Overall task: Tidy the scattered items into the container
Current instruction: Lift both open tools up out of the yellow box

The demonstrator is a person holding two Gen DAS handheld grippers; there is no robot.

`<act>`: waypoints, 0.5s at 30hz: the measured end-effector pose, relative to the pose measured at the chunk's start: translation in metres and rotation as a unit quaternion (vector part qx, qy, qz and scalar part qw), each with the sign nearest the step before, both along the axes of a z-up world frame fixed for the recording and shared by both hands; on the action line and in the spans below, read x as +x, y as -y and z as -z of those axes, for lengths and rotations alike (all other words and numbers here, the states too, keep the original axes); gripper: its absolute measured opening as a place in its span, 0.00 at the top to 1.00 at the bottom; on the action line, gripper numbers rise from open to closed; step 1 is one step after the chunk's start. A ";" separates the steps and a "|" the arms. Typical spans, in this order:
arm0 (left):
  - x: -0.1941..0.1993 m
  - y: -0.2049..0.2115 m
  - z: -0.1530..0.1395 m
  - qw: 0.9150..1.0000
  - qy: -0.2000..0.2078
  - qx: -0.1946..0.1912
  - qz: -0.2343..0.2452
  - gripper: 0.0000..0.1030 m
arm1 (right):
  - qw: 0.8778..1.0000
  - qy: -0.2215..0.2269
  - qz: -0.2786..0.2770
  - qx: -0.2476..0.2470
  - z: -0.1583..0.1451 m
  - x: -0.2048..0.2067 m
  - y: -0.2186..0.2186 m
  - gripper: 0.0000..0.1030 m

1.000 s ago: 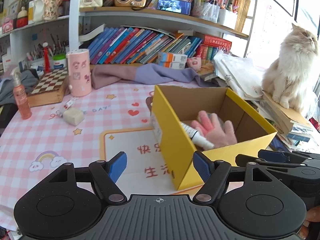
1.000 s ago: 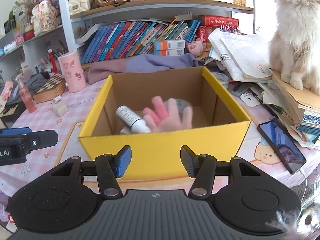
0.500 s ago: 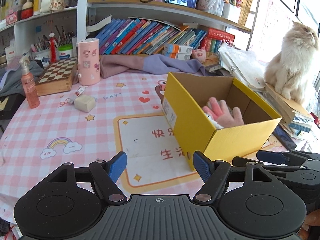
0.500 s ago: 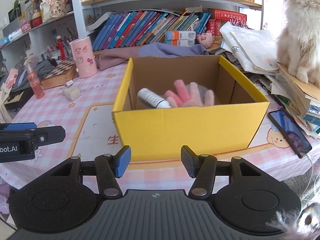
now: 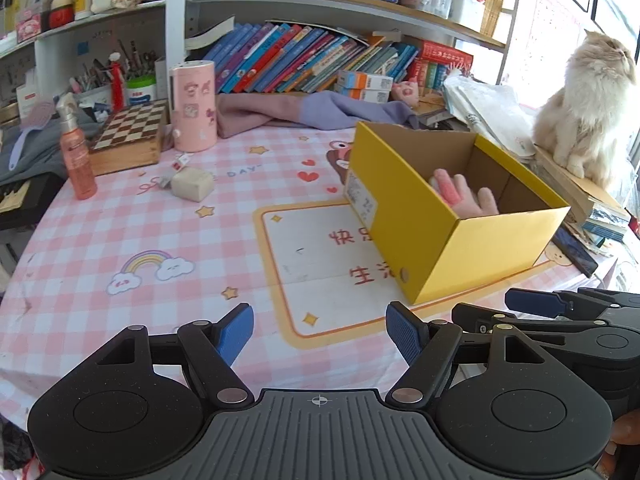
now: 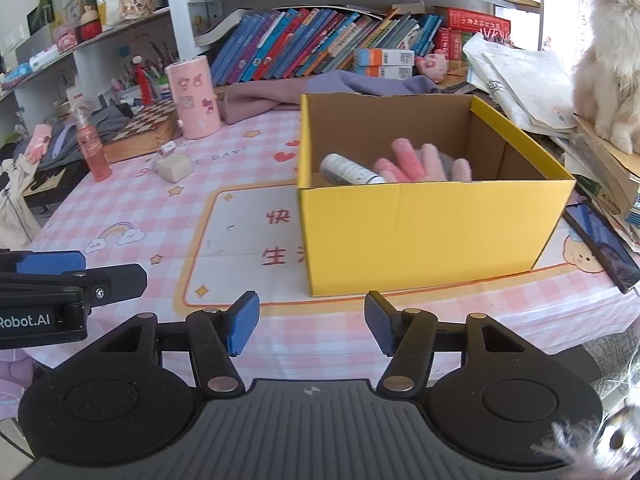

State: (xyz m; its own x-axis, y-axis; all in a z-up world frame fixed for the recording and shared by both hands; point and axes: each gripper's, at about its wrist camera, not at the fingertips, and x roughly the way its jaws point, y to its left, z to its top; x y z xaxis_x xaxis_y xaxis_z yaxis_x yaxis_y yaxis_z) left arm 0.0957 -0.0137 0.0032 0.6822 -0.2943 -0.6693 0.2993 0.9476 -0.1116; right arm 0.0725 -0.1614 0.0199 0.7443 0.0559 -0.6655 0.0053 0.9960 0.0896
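Both grippers tilt down over the near table edge, side by side. The left gripper (image 5: 320, 334) stands released, nothing between its pads. The right gripper (image 6: 311, 322), empty too, is opening. Ahead, the yellow cardboard box (image 6: 420, 236) holds a pink glove (image 6: 416, 162) and white tube (image 6: 350, 170). "Robot.AI" marks the left gripper's side.

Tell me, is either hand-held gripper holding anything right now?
No. The left hand-held gripper is open and empty; the right hand-held gripper is opening with nothing between its fingers. Both are short of the yellow box.
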 end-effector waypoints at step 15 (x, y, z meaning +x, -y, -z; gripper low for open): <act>-0.012 -0.032 0.001 1.000 0.000 0.000 -0.013 0.26 | 1.000 0.001 -0.017 0.001 -0.001 -0.007 -0.032 0.42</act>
State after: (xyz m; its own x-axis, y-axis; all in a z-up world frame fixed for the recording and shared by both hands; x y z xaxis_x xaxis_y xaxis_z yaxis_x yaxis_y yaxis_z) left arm 0.0840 0.0180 0.0022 0.6902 -0.2773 -0.6684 0.2751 0.9549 -0.1122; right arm 0.0657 -0.1292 0.0207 0.7437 0.0818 -0.6635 -0.0285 0.9955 0.0908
